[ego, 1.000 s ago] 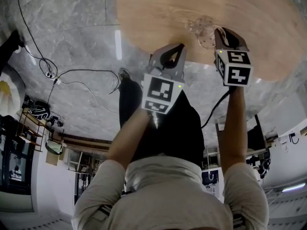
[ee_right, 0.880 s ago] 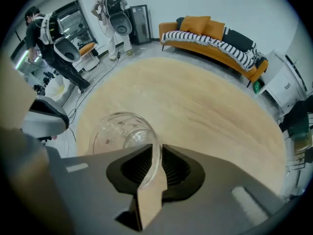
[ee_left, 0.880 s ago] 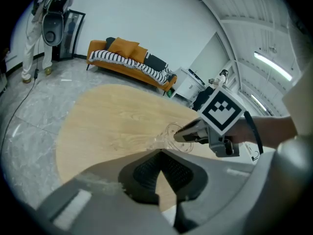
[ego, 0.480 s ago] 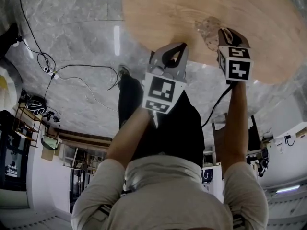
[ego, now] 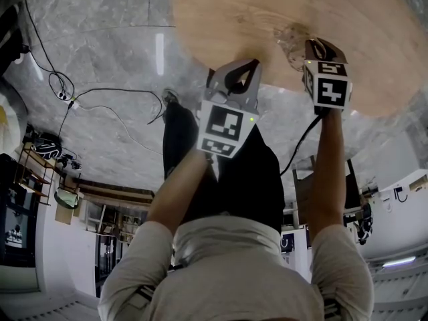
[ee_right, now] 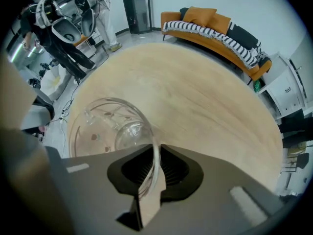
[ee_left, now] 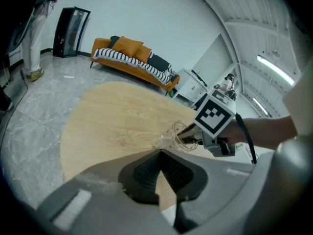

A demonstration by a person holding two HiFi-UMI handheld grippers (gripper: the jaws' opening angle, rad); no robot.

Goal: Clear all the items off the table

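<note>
Pads [ee_right: 172, 168] of the right gripper [ee_right: 155, 156] are clenched on the thin wall of a clear glass [ee_right: 110, 126], at its rim. The glass is tipped, with its mouth toward the jaws and its thick base farther out over the wooden table [ee_right: 205, 97]. Whether the base touches the wood cannot be told. The left gripper [ee_left: 160, 155] has its ribbed pads [ee_left: 146, 173] pressed together with nothing between them. Its tips point at the table's near edge [ee_left: 112, 116], with the glass [ee_left: 178, 133] just beyond them and to their right. From the head view both forearms reach forward from the body. The right one is nearly straight and carries the right gripper [ego: 319, 51] over the table's rim [ego: 234, 12], with the glass [ego: 292, 42] at its tips. The left one angles inward, with the left gripper [ego: 242, 72] at the table edge, above grey marble floor [ego: 100, 45] and trailing cables [ego: 100, 102]. Only the gripper views show the room beyond the fingers, where an orange sofa [ee_right: 215, 28] with a striped throw stands well past the table's far side. The left gripper view alone shows the right gripper's marker cube [ee_left: 215, 114] side-on.
</note>
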